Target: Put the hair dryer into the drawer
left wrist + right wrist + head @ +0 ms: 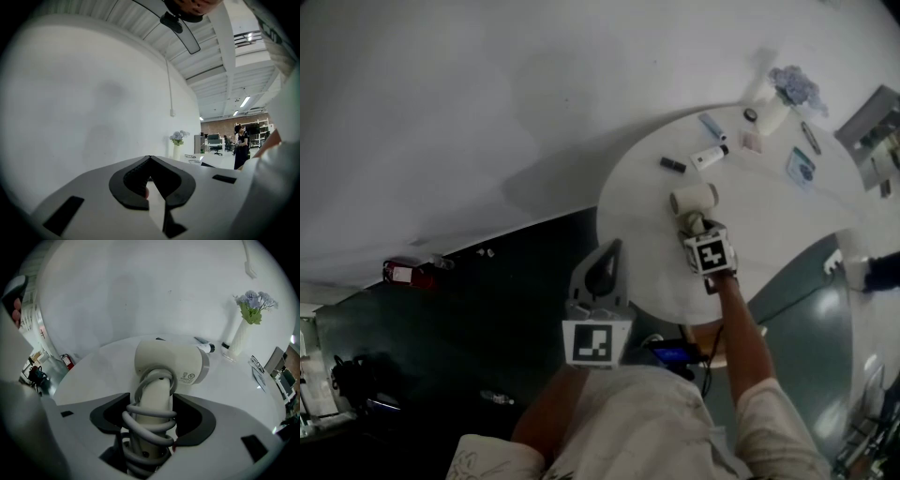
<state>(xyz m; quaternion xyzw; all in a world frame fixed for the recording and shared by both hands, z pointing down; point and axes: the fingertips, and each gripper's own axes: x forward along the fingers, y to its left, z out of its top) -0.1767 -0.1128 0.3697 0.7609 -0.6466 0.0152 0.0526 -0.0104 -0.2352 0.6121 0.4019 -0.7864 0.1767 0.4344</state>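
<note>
Step in hand, by judgement: the grasp. Cream plastic hair dryer (168,364) with grey cord coiled round its handle, lying on round white table (637,187). Handle between the wide-spread jaws of right gripper (152,416), pads seemingly not pressing. Left gripper (150,178) off the table, jaws together, empty. Next: closing squarely over handle and cord, then lifting towards a drawer in no view.

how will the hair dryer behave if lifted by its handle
The hair dryer will probably feel head-heavy: its wide barrel tops the slim handle between the right gripper's open jaws, so it may pivot. The cord coiled round the handle likely aids grip but could shift. The round barrel may roll if pushed.
</note>
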